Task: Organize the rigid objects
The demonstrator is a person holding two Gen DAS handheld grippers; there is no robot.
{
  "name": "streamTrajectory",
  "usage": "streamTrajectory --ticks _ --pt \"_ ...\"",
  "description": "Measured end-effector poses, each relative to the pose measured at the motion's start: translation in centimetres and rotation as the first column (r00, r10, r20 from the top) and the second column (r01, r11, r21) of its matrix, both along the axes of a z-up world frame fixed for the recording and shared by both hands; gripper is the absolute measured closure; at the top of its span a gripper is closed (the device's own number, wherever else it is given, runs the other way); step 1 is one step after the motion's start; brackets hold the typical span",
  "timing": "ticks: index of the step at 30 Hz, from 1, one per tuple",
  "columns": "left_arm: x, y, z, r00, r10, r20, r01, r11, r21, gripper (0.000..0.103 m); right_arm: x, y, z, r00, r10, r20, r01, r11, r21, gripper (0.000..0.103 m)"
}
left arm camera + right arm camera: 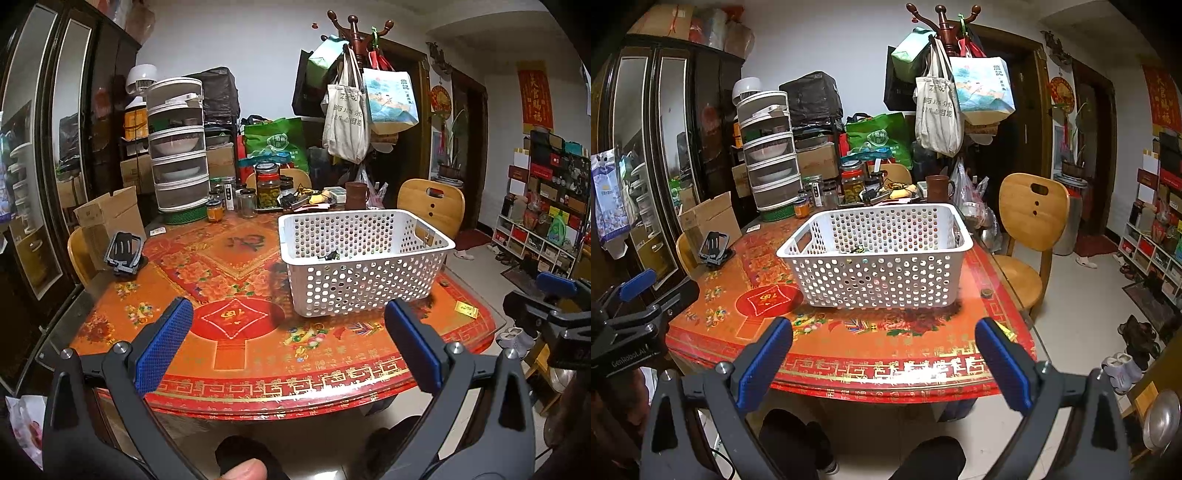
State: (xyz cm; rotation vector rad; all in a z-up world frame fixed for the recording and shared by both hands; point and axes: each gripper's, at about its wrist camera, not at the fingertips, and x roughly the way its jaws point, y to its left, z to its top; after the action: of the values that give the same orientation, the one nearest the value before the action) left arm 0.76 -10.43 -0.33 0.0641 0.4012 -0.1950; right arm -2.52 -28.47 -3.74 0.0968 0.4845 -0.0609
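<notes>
- On table [258, 354]: white basket [365, 273] sits right of center, small dark items inside, can't ID them.
- Left gripper [288, 332]: I see jaws wide, holding nothing, at near edge.
- Right gripper [882, 350]: same, wide and empty.
- Black phone stand [123, 253] well left of basket.

Bare table [236, 354] is seen in front of the white basket [364, 266], wide enough for tongs to pass. The left side is blocked only by a small black stand [123, 254]. The far end is crowded with jars [267, 184] and a tall food cover [177, 147].
</notes>
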Motion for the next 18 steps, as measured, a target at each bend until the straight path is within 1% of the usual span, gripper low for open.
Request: streamTrajectory --ticks 18 --pt "-0.24 -0.24 -0.44 1.000 -0.013 -0.002 0.013 1.000 0.002 0.001 -0.03 -0.02 0.00 1.000 0.000 0.001 0.000 1.000 -0.002 0.004"
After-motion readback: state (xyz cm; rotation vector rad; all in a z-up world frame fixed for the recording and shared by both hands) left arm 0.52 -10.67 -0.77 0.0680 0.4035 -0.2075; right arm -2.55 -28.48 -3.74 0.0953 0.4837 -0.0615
